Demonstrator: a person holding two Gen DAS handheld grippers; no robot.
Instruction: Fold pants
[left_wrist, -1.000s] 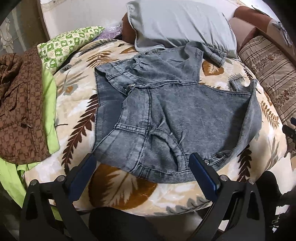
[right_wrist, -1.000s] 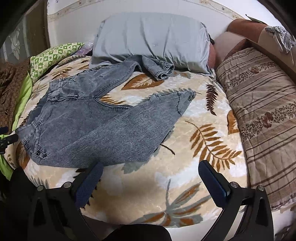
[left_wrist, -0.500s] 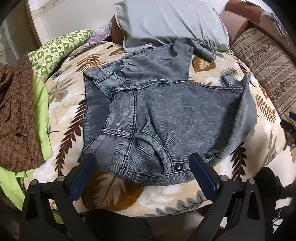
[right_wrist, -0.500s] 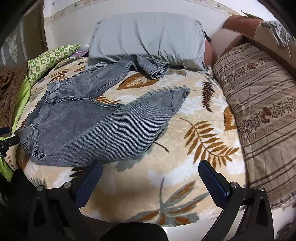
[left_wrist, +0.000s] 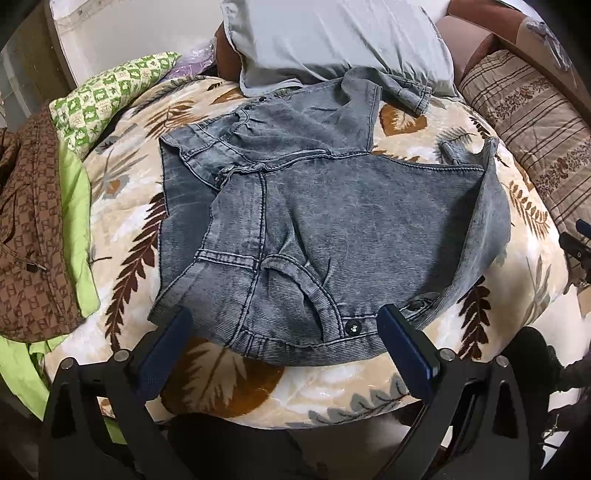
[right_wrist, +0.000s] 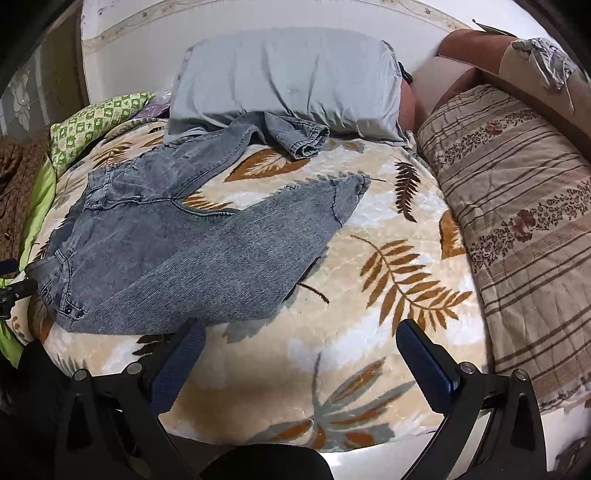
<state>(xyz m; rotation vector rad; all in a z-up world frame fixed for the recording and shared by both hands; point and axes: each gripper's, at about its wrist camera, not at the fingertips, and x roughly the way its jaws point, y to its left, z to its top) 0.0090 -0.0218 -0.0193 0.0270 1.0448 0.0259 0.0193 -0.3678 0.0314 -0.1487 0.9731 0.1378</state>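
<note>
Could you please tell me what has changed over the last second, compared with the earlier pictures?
The left hand-held gripper has closed in on the waistband of the jeans, which now lies between its open fingers. The right hand-held gripper has edged slightly nearer the bed. Nothing was gripped or released; the jeans, pillow and blanket lie as before.

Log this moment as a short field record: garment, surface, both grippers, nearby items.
garment: grey jeans, spread unfolded, legs apart, far leg's cuff bunched against the grey pillow
surface: leaf-print blanket on a bed
left gripper: open, empty, at the waistband's near edge
right gripper: open, empty, over bare blanket beside the near leg
nearby: green patterned pillow, brown checked cloth, striped bedding
fold progress: none visible
</note>
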